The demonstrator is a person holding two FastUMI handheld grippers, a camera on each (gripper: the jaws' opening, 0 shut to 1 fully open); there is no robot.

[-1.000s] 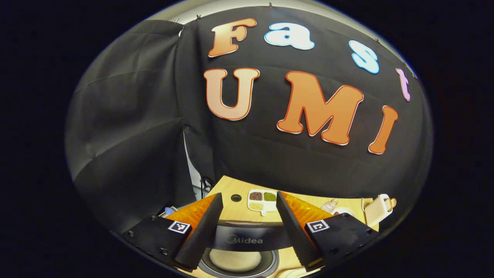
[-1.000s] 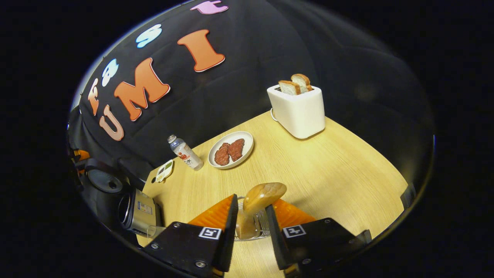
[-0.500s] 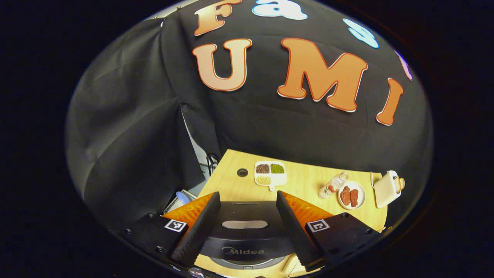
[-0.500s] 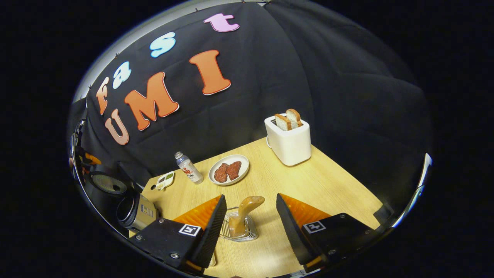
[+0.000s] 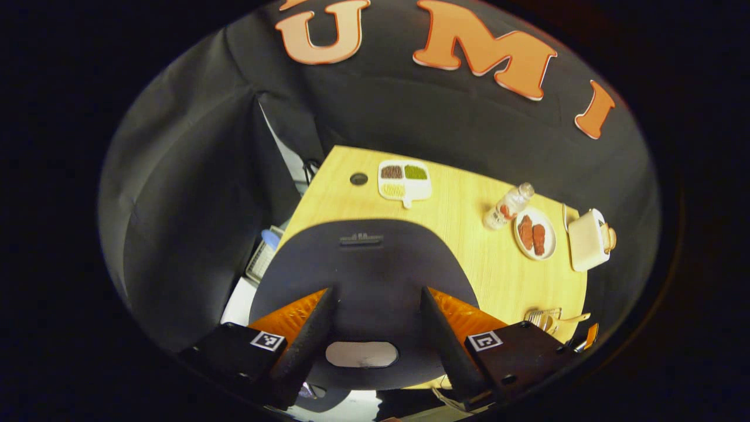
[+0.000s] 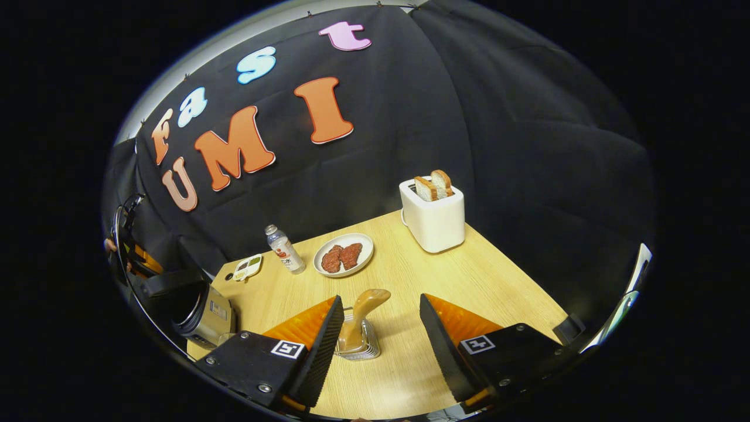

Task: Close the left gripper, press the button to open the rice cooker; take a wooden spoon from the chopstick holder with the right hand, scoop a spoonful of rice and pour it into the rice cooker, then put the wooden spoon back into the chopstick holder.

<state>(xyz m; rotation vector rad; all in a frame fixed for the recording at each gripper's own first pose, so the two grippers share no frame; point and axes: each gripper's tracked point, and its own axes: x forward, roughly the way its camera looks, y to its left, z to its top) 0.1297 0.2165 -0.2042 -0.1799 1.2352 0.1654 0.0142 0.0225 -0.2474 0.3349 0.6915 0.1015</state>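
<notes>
Both grippers, left (image 5: 375, 346) and right (image 6: 375, 343), gape empty; spoon (image 6: 363, 310) stands in its holder (image 6: 357, 346), cooker (image 5: 363, 281) lid down.

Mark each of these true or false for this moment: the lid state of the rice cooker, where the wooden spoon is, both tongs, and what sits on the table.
1. The wooden spoon stands in the chopstick holder. True.
2. The right tongs are shut on the spoon. False: they are open, with the spoon standing free between and beyond their fingers.
3. The rice cooker has its lid wide open, showing the pot. False: in the left gripper view the dark lid is down over it.
4. The left tongs are open above the cooker lid. True.
5. The toaster has two slices of bread sticking out. True.
6. The plate is empty. False: it holds two reddish pieces of food.
</notes>
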